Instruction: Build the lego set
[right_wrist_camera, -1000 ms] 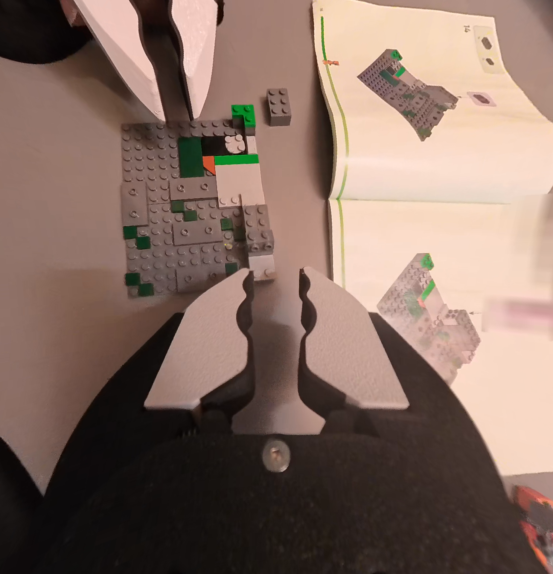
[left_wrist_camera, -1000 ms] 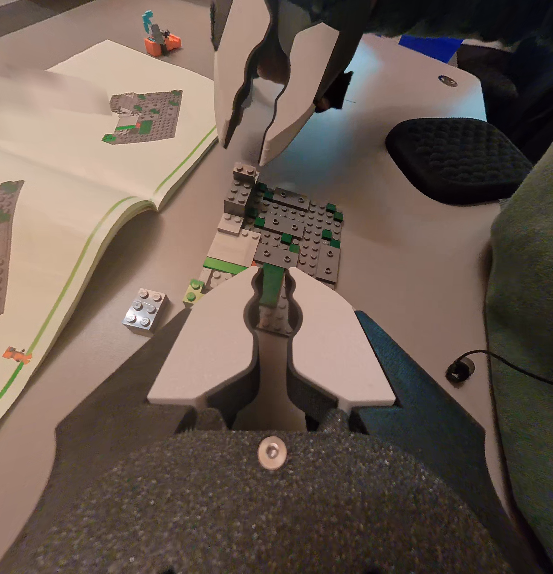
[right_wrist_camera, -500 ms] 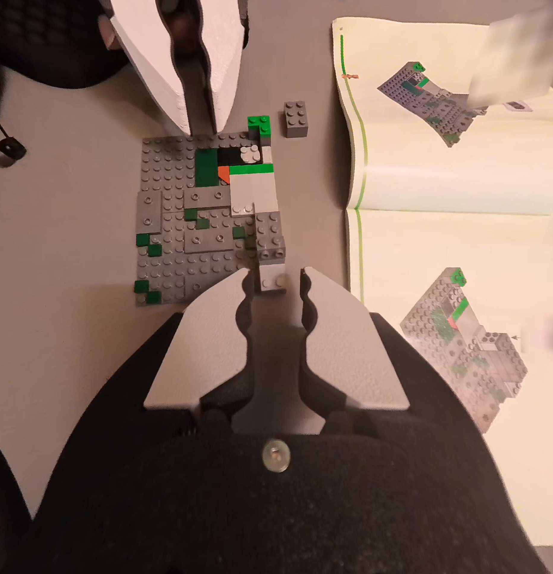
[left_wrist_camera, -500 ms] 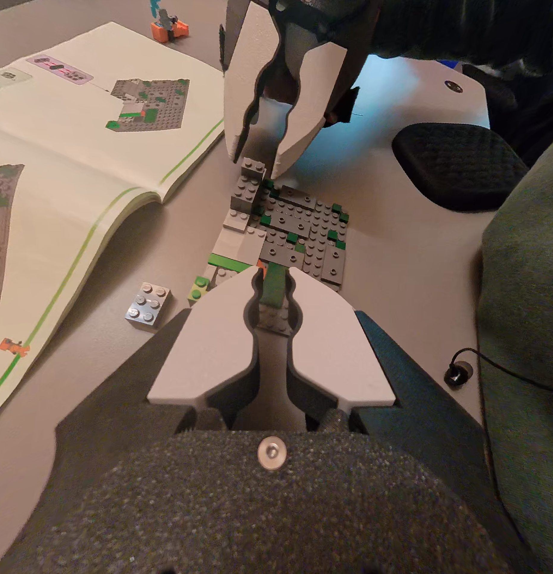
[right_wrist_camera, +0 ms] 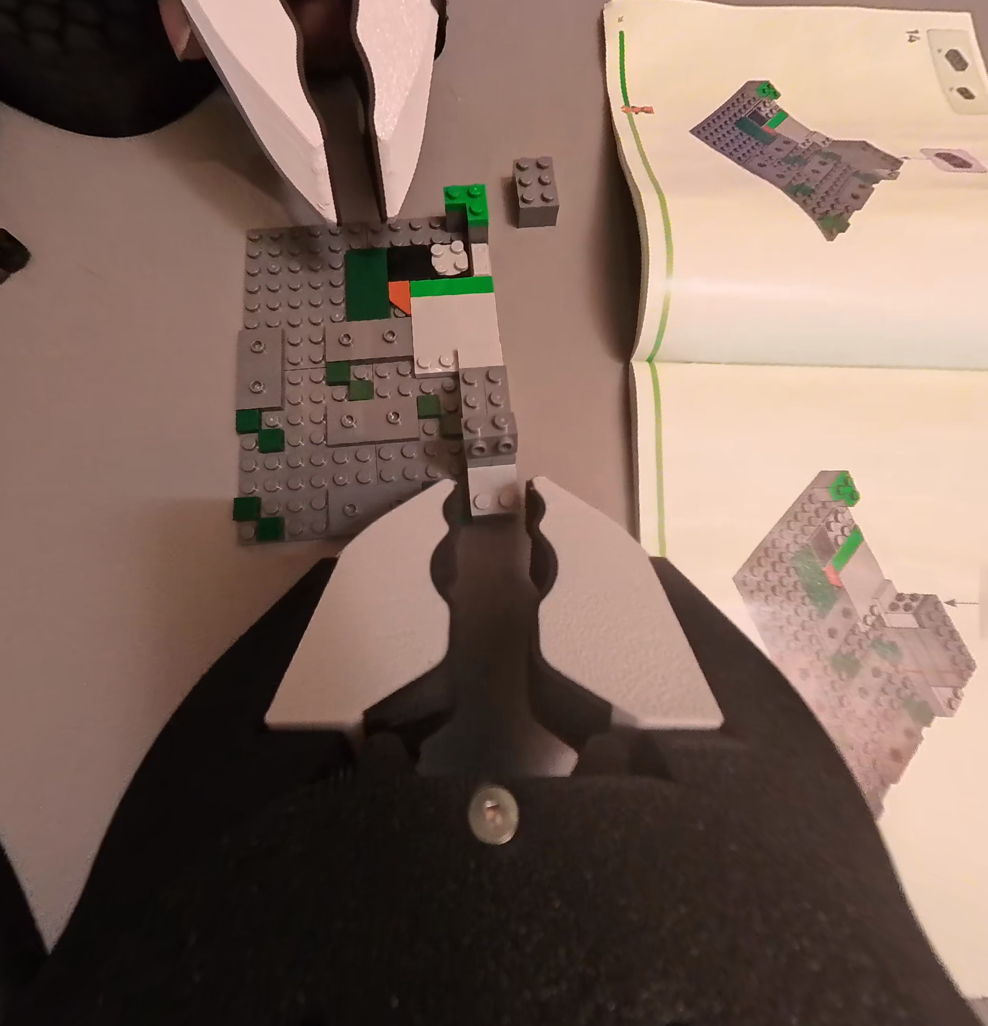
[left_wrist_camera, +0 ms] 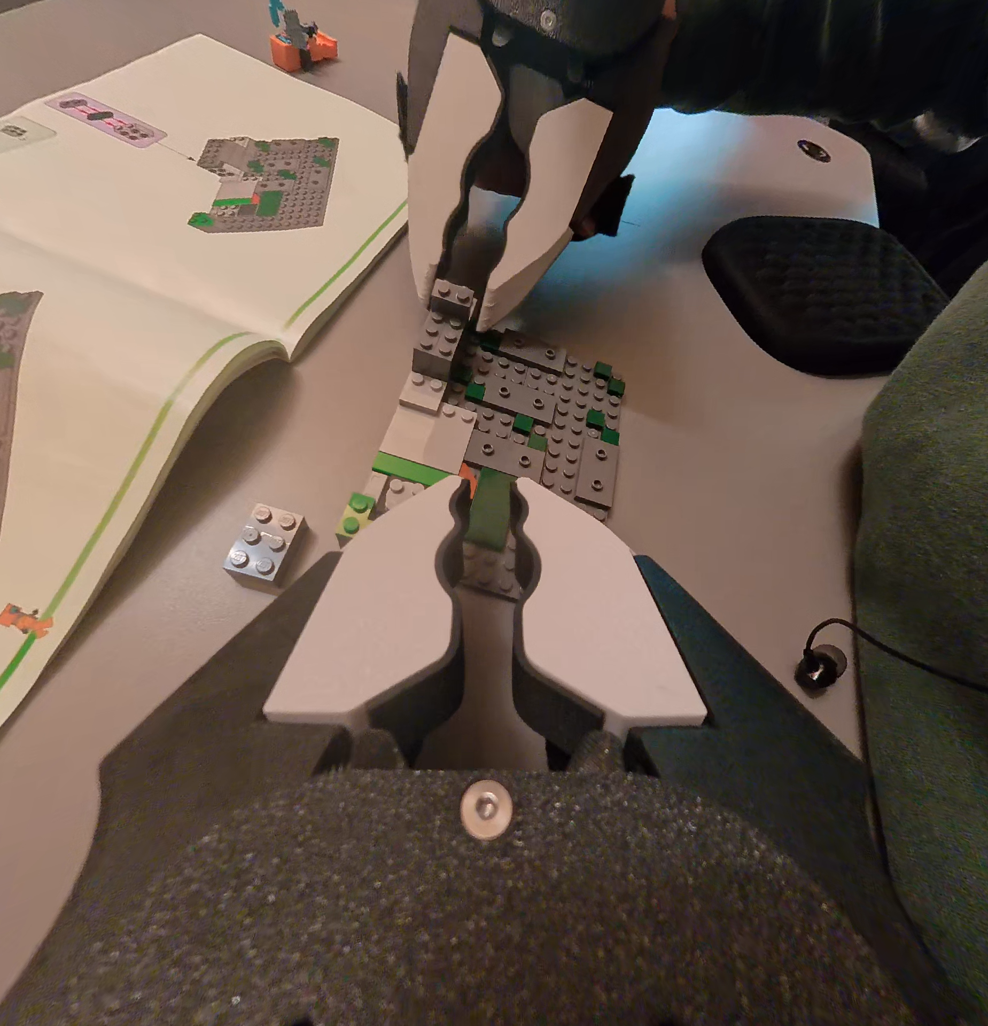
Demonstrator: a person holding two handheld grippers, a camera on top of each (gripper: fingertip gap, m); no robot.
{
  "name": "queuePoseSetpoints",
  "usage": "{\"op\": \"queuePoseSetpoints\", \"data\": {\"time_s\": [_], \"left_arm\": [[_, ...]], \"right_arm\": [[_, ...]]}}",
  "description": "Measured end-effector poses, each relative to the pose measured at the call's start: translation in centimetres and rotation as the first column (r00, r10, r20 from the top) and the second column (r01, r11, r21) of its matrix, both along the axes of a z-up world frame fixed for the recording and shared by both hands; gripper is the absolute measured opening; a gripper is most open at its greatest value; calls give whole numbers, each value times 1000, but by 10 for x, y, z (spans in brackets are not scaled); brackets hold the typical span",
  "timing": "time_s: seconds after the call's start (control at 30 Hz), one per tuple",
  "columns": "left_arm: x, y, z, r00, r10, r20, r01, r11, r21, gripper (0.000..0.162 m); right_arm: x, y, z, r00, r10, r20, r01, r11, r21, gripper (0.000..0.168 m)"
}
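Note:
The grey baseplate build (right_wrist_camera: 314,455) lies flat on the table, with dark green tiles and a white patch; it also shows in the left wrist view (left_wrist_camera: 558,400). A small grey brick (right_wrist_camera: 491,494) tops the stack at one corner. My right gripper (right_wrist_camera: 491,483) straddles this brick (left_wrist_camera: 452,294) and its fingers touch both sides. My left gripper (left_wrist_camera: 489,486) rests on the opposite plate edge, jaws a narrow gap apart with nothing between them. It shows at the top of the right wrist view (right_wrist_camera: 358,214).
A loose grey brick (left_wrist_camera: 265,547) lies beside the plate (right_wrist_camera: 536,191). The open instruction booklet (left_wrist_camera: 147,288) lies alongside (right_wrist_camera: 813,311). An orange figure piece (left_wrist_camera: 300,47) stands beyond it. A black pad (left_wrist_camera: 824,294), a cable plug (left_wrist_camera: 819,669) and green cloth (left_wrist_camera: 935,555) lie on the other side. My hands' fingertips stand some 10 cm from each other. From my left tips it is roughly 6 cm to the plate (right_wrist_camera: 536,191); from my right, 12 cm. The left camera catches it too, in the left wrist view (left_wrist_camera: 274,521).
My right gripper has moved in onto the corner stack and its jaws have narrowed around the top grey brick. My left gripper has stayed on the plate edge.

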State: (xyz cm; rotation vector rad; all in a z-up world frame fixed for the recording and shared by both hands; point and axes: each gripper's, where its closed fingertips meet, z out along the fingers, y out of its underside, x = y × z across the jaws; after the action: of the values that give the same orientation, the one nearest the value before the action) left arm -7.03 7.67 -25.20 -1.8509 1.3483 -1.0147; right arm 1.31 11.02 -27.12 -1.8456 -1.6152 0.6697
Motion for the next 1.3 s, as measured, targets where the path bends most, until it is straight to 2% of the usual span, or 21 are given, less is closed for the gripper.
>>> {"op": "queuePoseSetpoints", "data": {"time_s": [0.43,0.8,1.0,1.3], "left_arm": [[-1,2,3,1000,19,13,-19,1000,18,13],[-11,22,14,985,172,16,-172,985,-10,21],[-14,16,15,975,222,6,-219,967,-127,24],[7,-4,28,960,262,95,-211,905,-368,28]], "right_arm": [[2,2,1,998,-30,-54,31,999,34,17],[18,-8,16,986,-68,-152,74,997,34,17],[25,-14,29,974,-86,-208,97,994,46,16],[28,-30,60,969,-48,-244,76,991,107,16]]}}
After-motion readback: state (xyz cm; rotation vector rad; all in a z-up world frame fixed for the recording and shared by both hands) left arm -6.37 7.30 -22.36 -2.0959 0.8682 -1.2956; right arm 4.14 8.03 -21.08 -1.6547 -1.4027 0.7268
